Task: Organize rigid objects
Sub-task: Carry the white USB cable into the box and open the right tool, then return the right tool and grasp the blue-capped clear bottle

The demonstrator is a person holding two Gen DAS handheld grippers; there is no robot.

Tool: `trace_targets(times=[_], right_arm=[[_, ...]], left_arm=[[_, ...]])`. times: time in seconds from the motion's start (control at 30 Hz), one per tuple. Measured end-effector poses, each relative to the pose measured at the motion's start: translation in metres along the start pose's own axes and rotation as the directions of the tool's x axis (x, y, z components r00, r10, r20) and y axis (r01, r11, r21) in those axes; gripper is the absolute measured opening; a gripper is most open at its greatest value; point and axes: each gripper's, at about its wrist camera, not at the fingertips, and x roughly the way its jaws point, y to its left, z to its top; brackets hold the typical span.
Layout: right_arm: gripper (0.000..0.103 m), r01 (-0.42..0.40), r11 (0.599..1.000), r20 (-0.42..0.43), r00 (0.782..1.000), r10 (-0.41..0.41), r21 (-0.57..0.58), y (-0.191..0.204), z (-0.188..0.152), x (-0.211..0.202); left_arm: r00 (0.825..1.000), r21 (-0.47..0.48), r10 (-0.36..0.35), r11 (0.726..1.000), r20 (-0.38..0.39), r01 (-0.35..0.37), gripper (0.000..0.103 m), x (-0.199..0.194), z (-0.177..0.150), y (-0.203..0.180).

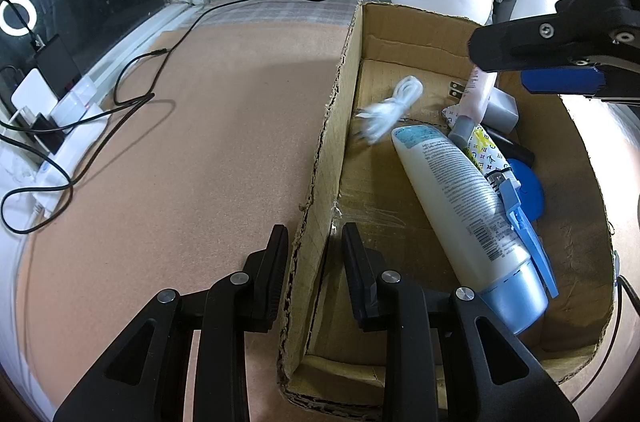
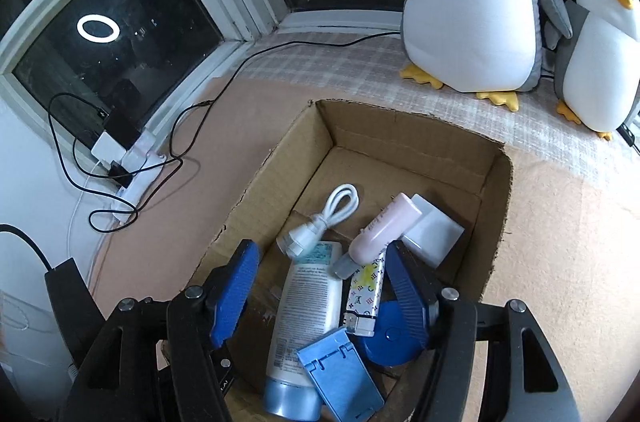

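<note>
A cardboard box (image 1: 320, 182) (image 2: 492, 222) sits on the tan mat. It holds a white lotion bottle with a blue cap (image 1: 464, 210) (image 2: 304, 318), a coiled white cable (image 1: 388, 110) (image 2: 320, 222), a pink tube (image 1: 476, 94) (image 2: 380, 230), a patterned lighter (image 2: 366, 294), a white charger (image 2: 432, 234), a blue stand (image 2: 340, 370) and a blue disc (image 1: 528, 186). My left gripper (image 1: 314, 242) is open, its fingers astride the box's left wall. My right gripper (image 2: 324, 262) is open and empty above the box; it shows in the left wrist view (image 1: 560, 62).
Two plush penguins (image 2: 472, 2) (image 2: 600, 54) stand behind the box by the window. A power strip with plugs and black cables (image 2: 132, 162) (image 1: 60, 126) lies at the left along the sill. Bare tan mat (image 1: 200, 162) lies left of the box.
</note>
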Motion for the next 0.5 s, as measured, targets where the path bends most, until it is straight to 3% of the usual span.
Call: trace_targets(times=[0.5], right_arm=[[0.062, 0.015, 0.998, 0.052, 0.998, -0.018, 0.057, -0.015, -0.007, -0.044]], left_arm=[[1.0, 0.014, 0.003, 1.0, 0.0, -0.003, 0.026, 0.001, 0.0, -0.002]])
